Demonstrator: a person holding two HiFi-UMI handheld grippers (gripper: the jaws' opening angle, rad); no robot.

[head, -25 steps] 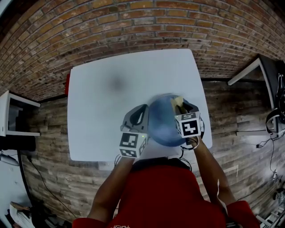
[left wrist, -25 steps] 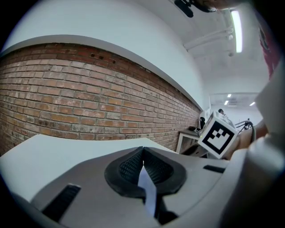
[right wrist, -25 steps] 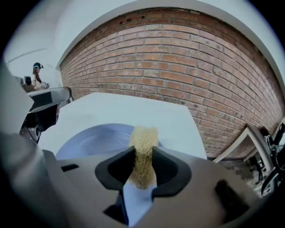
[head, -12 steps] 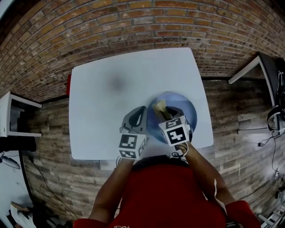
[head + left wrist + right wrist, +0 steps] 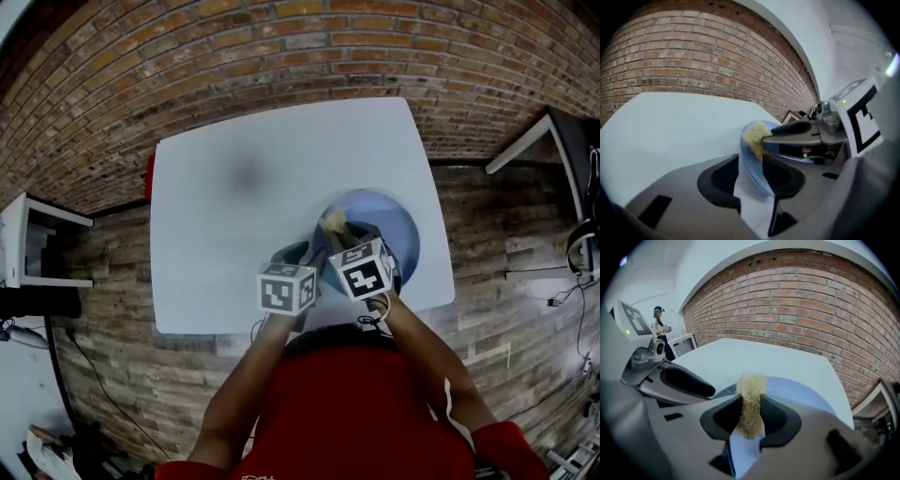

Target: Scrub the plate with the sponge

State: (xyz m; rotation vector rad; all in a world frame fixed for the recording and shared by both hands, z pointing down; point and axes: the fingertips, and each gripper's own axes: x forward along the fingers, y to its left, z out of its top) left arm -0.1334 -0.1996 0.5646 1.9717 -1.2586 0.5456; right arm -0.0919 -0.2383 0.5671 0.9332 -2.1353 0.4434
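A blue plate (image 5: 392,225) lies on the white table (image 5: 234,187), near its front right corner. My right gripper (image 5: 343,234) is shut on a yellow sponge (image 5: 334,222), which rests over the plate's left part; in the right gripper view the sponge (image 5: 751,401) stands pinched between the jaws above the plate (image 5: 801,390). My left gripper (image 5: 302,257) is at the plate's left rim. Its jaws have just been opening: in the left gripper view the rim (image 5: 751,164) runs between the spread jaws of the left gripper (image 5: 750,177), with a gap at the pads.
A brick wall runs behind the table, and wooden floor surrounds it. Something red (image 5: 149,175) sits at the table's left edge. A white shelf (image 5: 28,244) stands at the left, a desk (image 5: 544,141) at the right. A person (image 5: 660,329) stands far off.
The plate has come down and now lies flat. My left gripper has sunk and tipped, and its jaws stand apart. My right gripper has carried the sponge leftward across the plate.
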